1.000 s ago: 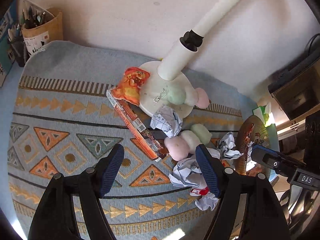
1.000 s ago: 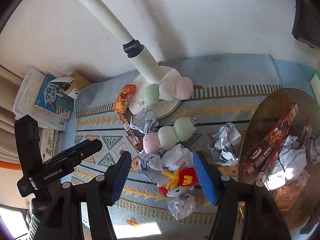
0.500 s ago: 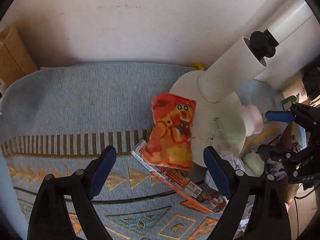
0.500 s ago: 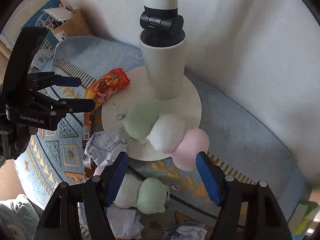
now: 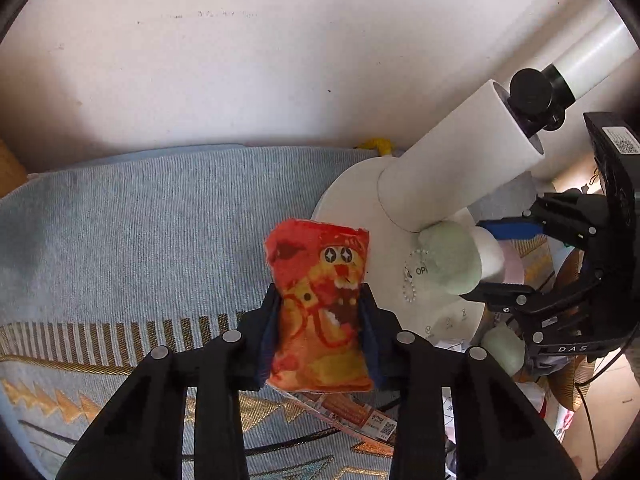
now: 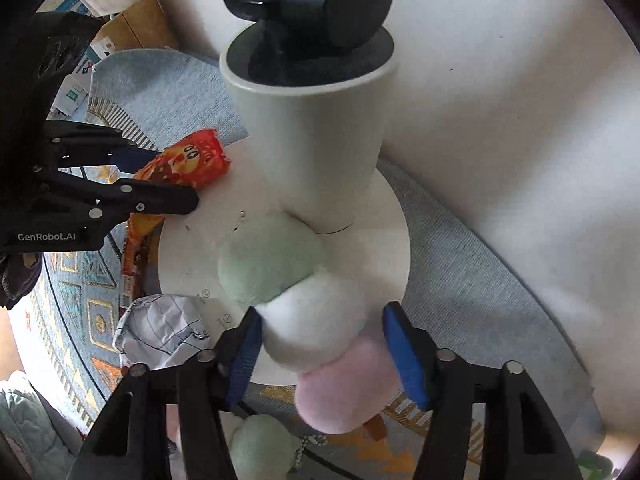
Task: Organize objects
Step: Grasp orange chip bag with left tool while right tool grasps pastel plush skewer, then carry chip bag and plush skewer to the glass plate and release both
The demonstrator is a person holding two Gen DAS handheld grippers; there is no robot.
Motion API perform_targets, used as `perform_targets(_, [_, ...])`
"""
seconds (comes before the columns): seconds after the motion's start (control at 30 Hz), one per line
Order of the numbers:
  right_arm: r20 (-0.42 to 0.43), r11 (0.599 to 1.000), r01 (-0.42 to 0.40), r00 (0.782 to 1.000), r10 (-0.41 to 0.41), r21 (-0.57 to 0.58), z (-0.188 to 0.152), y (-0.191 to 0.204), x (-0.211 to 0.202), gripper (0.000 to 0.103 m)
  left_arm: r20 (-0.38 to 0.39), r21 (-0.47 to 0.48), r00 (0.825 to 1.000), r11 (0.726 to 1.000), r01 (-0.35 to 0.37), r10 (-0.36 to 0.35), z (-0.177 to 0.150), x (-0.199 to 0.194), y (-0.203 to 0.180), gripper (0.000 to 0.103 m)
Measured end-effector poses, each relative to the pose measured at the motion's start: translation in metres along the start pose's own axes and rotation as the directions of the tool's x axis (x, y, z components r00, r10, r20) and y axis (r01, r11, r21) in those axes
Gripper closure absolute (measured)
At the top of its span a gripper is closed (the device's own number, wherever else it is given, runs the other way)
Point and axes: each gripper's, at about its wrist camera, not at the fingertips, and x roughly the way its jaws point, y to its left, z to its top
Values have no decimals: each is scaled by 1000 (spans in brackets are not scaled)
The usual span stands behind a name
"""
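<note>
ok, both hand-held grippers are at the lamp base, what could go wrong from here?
1. The right hand-held gripper straddles the three-ball plush without pinching it; closing off-centre could let it slip.
2. The plush leans against the lamp post, so lifting might drag on it.
3. The left hand-held gripper holds the orange snack plush low; it may flop.

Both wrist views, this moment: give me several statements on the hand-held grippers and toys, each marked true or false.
1. The left hand-held gripper is clamped on the orange snack-bag toy. True.
2. The right hand-held gripper is closed on empty air. False: the three-ball plush sits between its open fingers.
3. The plush rests against the white lamp base. True.
4. The crumpled paper lies on the wall. False: on the rug.
</note>
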Motion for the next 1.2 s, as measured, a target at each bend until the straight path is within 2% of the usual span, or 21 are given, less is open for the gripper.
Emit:
perform_targets(0.07, [8,999,15,1000,-15,42,-5,2,-3,56,20,4,1000,1000,-5,5,-2,-7,-3,73])
perform_targets(0.2, [19,985,-14,1000,10,171,-23,9,-14,58,47,-26,999,999,17,-16,-11,-28,-2,73])
perform_targets(0.37, [93,960,-35,996,10,279,-53,33,-66,58,85,-68,996,998,3,3,-47,-66,-3,73])
perform_targets(0.47, [138,944,-98,989,56,316,-68,65,-98,57,81,-76,996,997,-33,39,-79,-80,-10,73])
perform_targets(0.53, [146,912,-176,981,130,371,-80,90,-105,57,70,-82,995,995,-59,65,-103,-89,-10,73])
perform_targets(0.6, [120,874,-226,974,192,430,-96,122,-93,57,51,-101,995,992,-78,84,-127,-96,-7,73])
perform_targets(0.7, [55,849,-223,973,225,478,-117,164,-64,57,14,-151,995,984,-91,94,-162,-101,2,73])
perform_targets(0.77, [2,837,-205,972,236,507,-130,176,-43,57,-23,-173,992,977,-124,122,-179,-99,10,73])
perform_targets(0.87, [-1,805,-225,963,269,548,-143,183,-20,57,-49,-190,989,971,-148,141,-201,-102,15,73])
perform_targets(0.93, [-7,817,-216,966,260,534,-145,188,-10,56,-45,-197,989,970,-144,138,-208,-106,19,73])
perform_targets(1.03, [43,811,-287,950,309,510,-151,191,-5,54,-41,-198,991,971,-135,130,-216,-112,26,73])
perform_targets(1.1, [50,807,-311,942,332,502,-155,194,-5,48,-48,-197,991,972,-128,121,-220,-111,26,73])
perform_targets(1.17, [56,832,-281,955,291,478,-160,198,-10,33,-58,-193,991,973,-128,119,-223,-114,23,73])
perform_targets(1.2, [55,845,-269,960,276,462,-160,200,-12,32,-61,-191,991,973,-129,119,-226,-118,23,73])
